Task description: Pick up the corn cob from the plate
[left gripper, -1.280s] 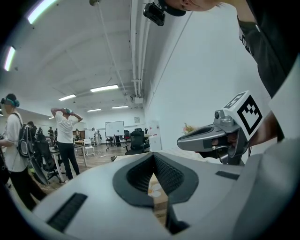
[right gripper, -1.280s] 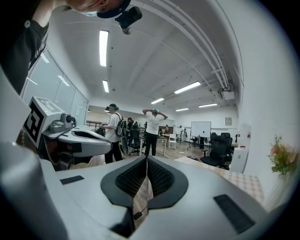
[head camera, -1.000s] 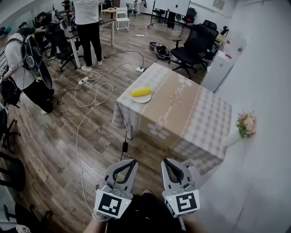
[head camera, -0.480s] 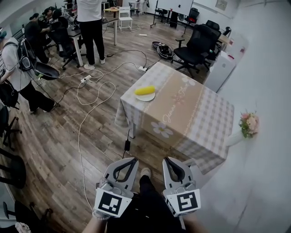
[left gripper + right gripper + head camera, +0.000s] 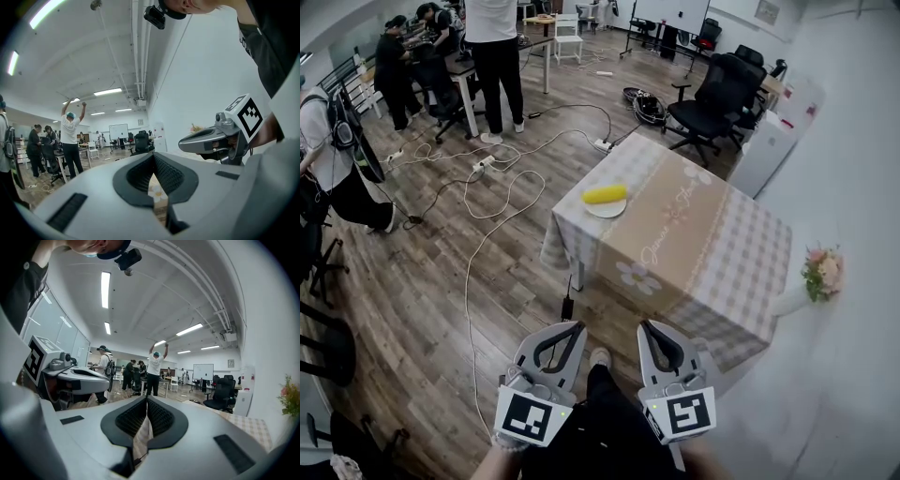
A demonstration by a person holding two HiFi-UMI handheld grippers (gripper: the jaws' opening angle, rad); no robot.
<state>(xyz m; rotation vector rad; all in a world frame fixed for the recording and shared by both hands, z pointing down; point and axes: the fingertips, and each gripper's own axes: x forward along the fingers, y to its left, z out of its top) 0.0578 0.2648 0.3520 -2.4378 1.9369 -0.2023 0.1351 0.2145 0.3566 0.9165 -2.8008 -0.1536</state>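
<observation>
After a small step forward, the yellow corn cob [image 5: 605, 194] lies on the round white plate [image 5: 607, 211] at the checked-cloth worktop [image 5: 703, 248] edge, well apart from the left hand-held gripper [image 5: 569, 329] and the right hand-held gripper [image 5: 649, 327], both closed and empty, so I think the approach must go on

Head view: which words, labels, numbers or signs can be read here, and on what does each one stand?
Tablecloth: one line of cursive script on the beige band, too blurred to read.
Frame on the far wall: too small to read.
Left gripper and right gripper: their cubes bear only black-and-white square patterns, no letters.
Nothing can be quoted.
</observation>
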